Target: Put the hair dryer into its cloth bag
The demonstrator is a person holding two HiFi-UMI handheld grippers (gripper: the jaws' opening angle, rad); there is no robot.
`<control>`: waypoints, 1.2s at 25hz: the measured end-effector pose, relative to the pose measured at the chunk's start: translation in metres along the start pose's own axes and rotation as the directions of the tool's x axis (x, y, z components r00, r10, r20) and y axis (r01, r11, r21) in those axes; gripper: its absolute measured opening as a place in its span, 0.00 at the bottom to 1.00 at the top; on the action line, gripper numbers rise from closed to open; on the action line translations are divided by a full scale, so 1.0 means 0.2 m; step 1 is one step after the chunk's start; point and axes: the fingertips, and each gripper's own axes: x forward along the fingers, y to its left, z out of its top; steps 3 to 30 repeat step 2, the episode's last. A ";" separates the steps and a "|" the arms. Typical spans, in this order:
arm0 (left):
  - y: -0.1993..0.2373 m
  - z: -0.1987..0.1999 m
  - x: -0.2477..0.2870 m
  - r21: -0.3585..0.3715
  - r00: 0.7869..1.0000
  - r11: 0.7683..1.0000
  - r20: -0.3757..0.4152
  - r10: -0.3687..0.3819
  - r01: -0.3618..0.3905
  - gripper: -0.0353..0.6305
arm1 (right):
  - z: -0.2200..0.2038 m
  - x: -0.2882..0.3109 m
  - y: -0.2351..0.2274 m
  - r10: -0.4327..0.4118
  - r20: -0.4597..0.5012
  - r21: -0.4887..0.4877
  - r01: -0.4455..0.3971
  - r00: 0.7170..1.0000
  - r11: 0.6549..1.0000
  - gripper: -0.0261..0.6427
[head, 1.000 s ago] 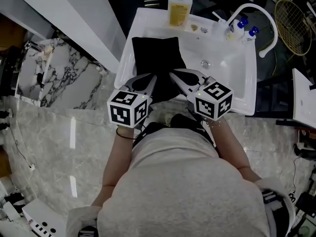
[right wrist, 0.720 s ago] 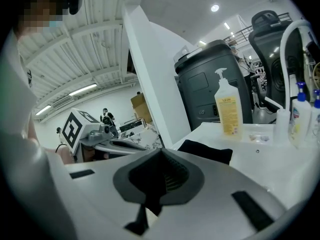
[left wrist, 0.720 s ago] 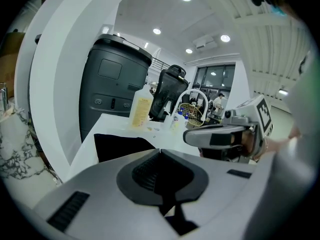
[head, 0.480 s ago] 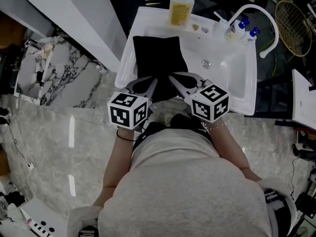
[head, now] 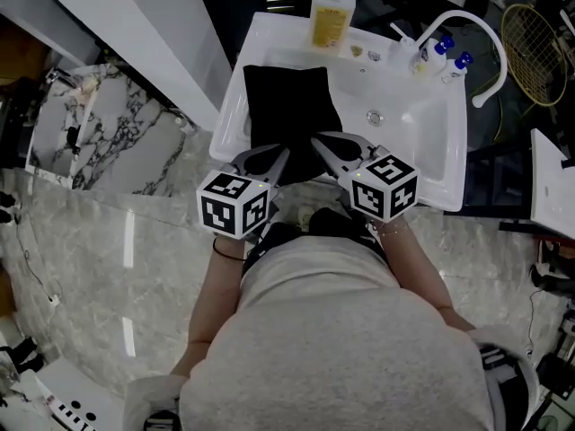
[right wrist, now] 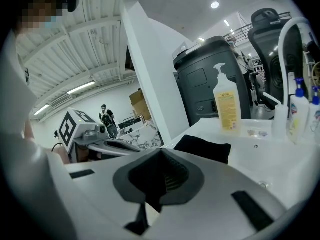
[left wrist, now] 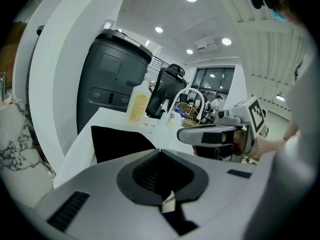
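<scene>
Across the left half of the white ceramic washbasin [head: 422, 124] lies the flat black cloth bag [head: 289, 106], its long axis running away from the person. At its near edge hover the left gripper [head: 277, 153] and the right gripper [head: 320, 142], equally close, jaws together and empty. No hair dryer is distinguishable.

Mock washroom, white sink [head: 422, 128], soap bottle [head: 330, 18], marble floor [head: 108, 241]
</scene>
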 end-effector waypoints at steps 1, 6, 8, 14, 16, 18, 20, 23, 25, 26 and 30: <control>0.00 0.00 0.00 -0.003 1.000 1.000 0.000 0.001 -0.001 0.07 | 0.00 0.00 0.00 -0.002 -0.001 -0.001 0.002 1.000 1.000 0.04; 0.00 0.00 -0.01 -0.006 1.000 1.000 0.001 0.003 -0.003 0.07 | -0.01 0.00 0.00 -0.003 -0.001 -0.002 0.003 1.000 1.000 0.04; 0.00 0.00 -0.01 -0.006 1.000 1.000 0.001 0.003 -0.003 0.07 | -0.01 0.00 0.00 -0.003 -0.001 -0.002 0.003 1.000 1.000 0.04; 0.00 0.00 -0.01 -0.006 1.000 1.000 0.001 0.003 -0.003 0.07 | -0.01 0.00 0.00 -0.003 -0.001 -0.002 0.003 1.000 1.000 0.04; 0.00 0.00 -0.01 -0.006 1.000 1.000 0.001 0.003 -0.003 0.07 | -0.01 0.00 0.00 -0.003 -0.001 -0.002 0.003 1.000 1.000 0.04; 0.00 0.00 -0.01 -0.006 1.000 1.000 0.001 0.003 -0.003 0.07 | -0.01 0.00 0.00 -0.003 -0.001 -0.002 0.003 1.000 1.000 0.04; 0.00 0.00 -0.01 -0.006 1.000 1.000 0.001 0.003 -0.003 0.07 | -0.01 0.00 0.00 -0.003 -0.001 -0.002 0.003 1.000 1.000 0.04; 0.00 0.00 -0.01 -0.006 1.000 1.000 0.001 0.003 -0.003 0.07 | -0.01 0.00 0.00 -0.003 -0.001 -0.002 0.003 1.000 1.000 0.04; 0.00 0.00 -0.01 -0.006 1.000 1.000 0.001 0.003 -0.003 0.07 | -0.01 0.00 0.00 -0.003 -0.001 -0.002 0.003 1.000 1.000 0.04; 0.00 0.00 -0.01 -0.006 1.000 1.000 0.001 0.003 -0.003 0.07 | -0.01 0.00 0.00 -0.003 -0.001 -0.002 0.003 1.000 1.000 0.04; 0.00 0.00 -0.01 -0.006 1.000 1.000 0.001 0.003 -0.003 0.07 | -0.01 0.00 0.00 -0.003 -0.001 -0.002 0.003 1.000 1.000 0.04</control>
